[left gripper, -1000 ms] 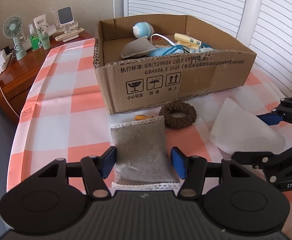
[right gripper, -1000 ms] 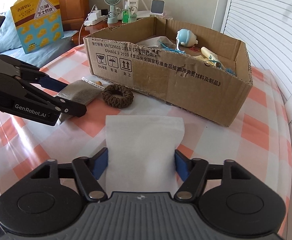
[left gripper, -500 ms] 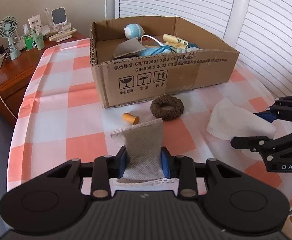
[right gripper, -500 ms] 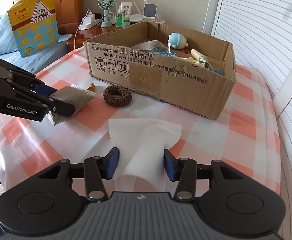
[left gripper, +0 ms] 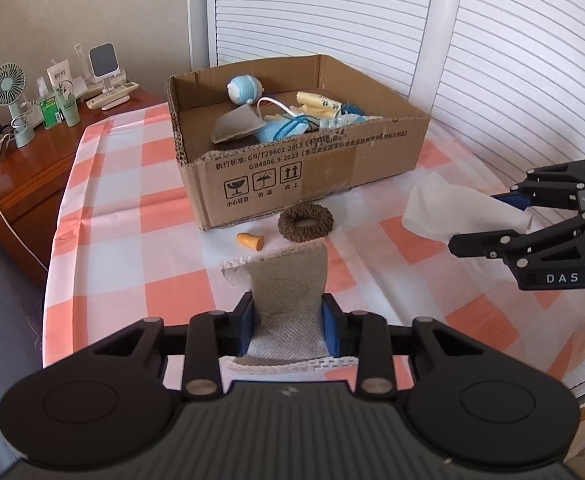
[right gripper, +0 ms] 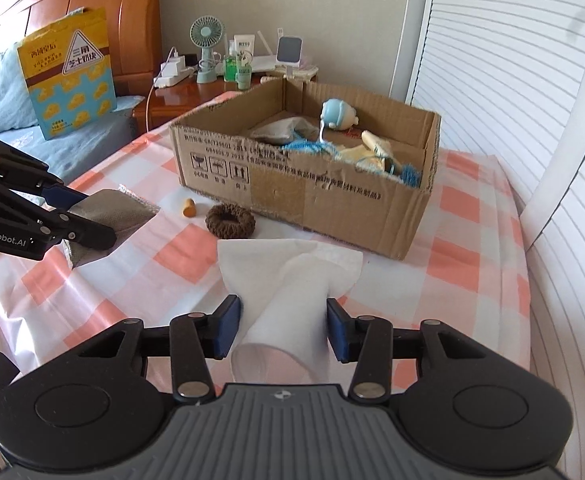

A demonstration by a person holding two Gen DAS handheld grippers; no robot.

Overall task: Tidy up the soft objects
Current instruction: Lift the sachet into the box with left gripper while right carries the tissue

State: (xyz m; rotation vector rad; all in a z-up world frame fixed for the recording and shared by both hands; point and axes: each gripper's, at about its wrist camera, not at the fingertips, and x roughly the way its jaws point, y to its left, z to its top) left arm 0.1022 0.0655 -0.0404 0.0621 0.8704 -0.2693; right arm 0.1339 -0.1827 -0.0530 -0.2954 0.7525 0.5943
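Left gripper (left gripper: pixel 288 330) pinching a grey mesh pouch (left gripper: pixel 286 296) above the checked tablecloth (left gripper: pixel 140 216). Beyond: brown hair scrunchie (left gripper: pixel 305 224), orange earplug (left gripper: pixel 251 241), cardboard box (left gripper: pixel 312 176). At right, the right gripper (left gripper: pixel 504 220) clamps a white cloth (left gripper: pixel 452 212).

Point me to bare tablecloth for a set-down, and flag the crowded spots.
Bare: the checked tablecloth left of the cardboard box, toward the wooden nightstand; also the strip between box and shutters in the right wrist view. Crowded: right in front of the box, where the brown scrunchie and orange plug lie, and the box interior, full of items.
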